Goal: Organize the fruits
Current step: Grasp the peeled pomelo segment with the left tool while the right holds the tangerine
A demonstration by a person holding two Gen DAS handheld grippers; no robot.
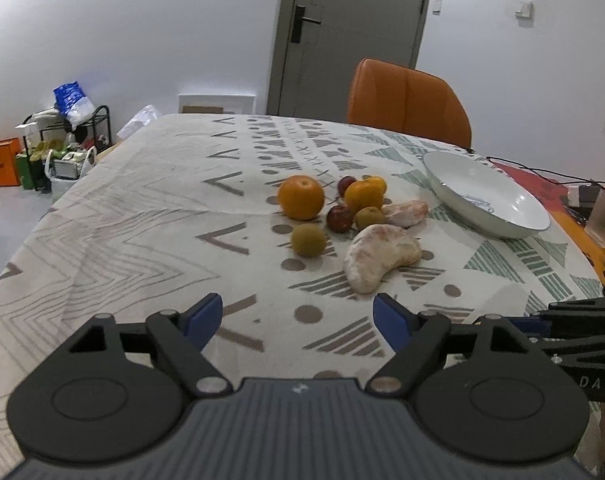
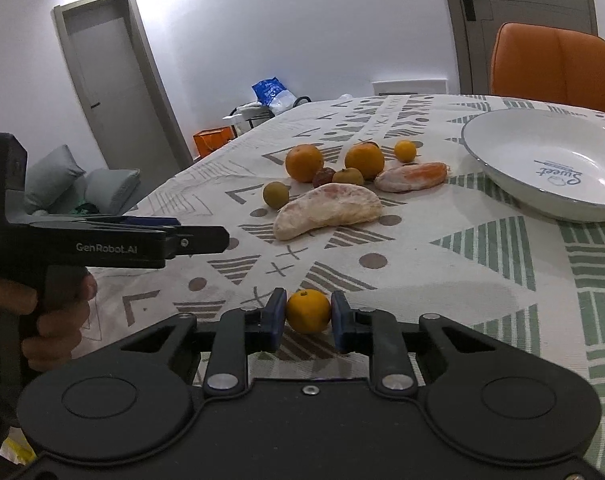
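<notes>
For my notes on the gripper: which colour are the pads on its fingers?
Dark blue, on black fingers; the left gripper pads show it best in the left wrist view.

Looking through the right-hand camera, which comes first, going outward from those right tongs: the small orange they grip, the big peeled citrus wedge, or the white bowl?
1. Small round orange fruit: pinched in the right tongs, nearest.
2. Large pale peeled citrus wedge: on the patterned cloth, straight ahead.
3. White ceramic bowl with grey rim: far right, farthest.

The left gripper (image 1: 298, 320) hovers, jaws apart, near the fruit cluster (image 1: 342, 216); a white bowl (image 1: 502, 208) sits right.
</notes>
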